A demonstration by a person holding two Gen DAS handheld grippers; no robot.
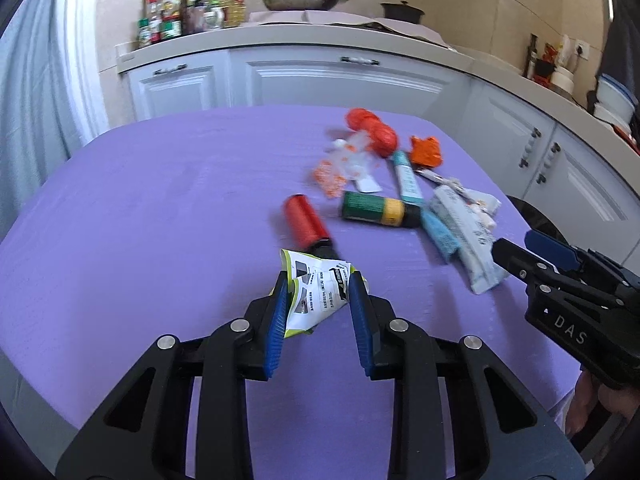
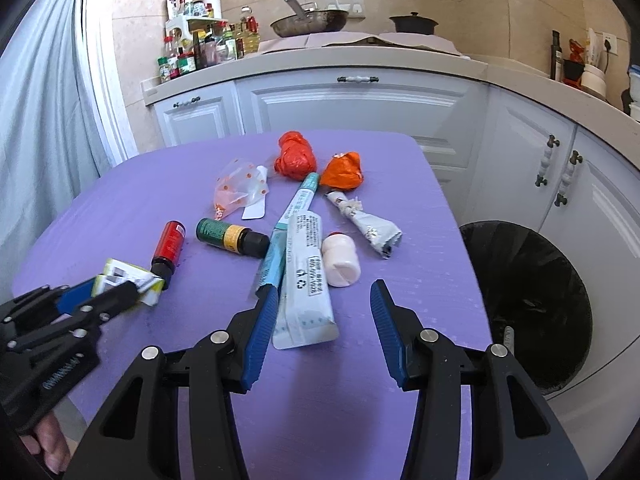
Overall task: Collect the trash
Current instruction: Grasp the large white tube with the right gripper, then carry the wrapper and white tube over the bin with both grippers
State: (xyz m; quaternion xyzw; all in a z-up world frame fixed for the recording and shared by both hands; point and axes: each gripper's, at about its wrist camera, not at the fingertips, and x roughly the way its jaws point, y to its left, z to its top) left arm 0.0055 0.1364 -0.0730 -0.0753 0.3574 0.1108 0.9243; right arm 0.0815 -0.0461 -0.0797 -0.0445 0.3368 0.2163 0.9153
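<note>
on the purple table [image 2: 120, 208] lay two small bottles, one red [image 2: 169, 245] and one green and yellow [image 2: 230, 236]. there were two crumpled orange bags [image 2: 295, 156] [image 2: 343, 171], one clear dotted bag [image 2: 240, 186], one white tube [image 2: 306, 276], one teal tube [image 2: 289, 220], one pale pink jar [image 2: 340, 266], one twisted grey wrapper [image 2: 366, 222] and one green-edged packet [image 1: 316, 292]. beside the table's right edge stood one black bin [image 2: 532, 308].
</note>
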